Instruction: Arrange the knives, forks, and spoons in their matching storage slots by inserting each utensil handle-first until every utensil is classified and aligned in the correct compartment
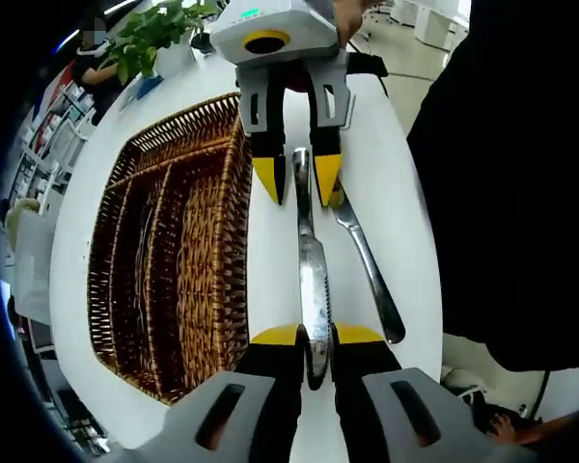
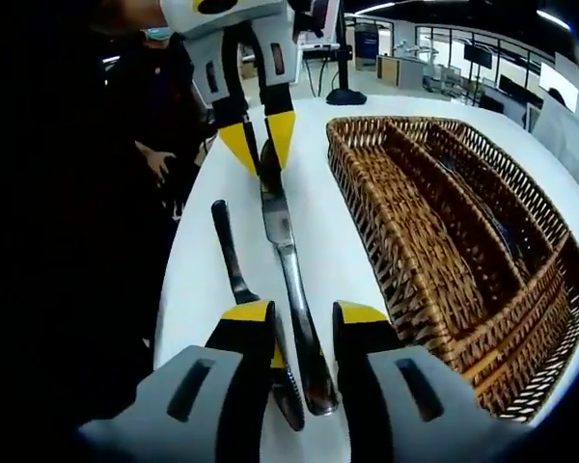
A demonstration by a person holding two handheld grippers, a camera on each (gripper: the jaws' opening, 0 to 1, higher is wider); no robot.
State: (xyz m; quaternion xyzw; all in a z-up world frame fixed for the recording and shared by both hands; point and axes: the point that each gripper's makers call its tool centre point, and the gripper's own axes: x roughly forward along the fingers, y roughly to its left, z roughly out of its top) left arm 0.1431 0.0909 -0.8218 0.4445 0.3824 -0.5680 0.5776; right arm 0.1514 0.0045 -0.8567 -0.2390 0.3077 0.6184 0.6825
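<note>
on the left in the left gripper view lay the wicker tray [image 1: 188, 260], its long slots running away from the camera, dark utensils lying in them, too dim to name. just right of it, on the white table [image 1: 386, 183], the knife [image 1: 312, 280] stretched between both tools: the left gripper [image 1: 307, 342] was clamped on one end, the right gripper [image 1: 298, 178] pinched the far end. a fork [image 1: 367, 260] lay just beside it, further right. the knife looked stiff, thin and slick steel, light enough, so a firm grip low on the handle seemed wisest. in the right gripper view the knife [image 2: 288, 260] sat left of the tray [image 2: 444, 231].
</note>
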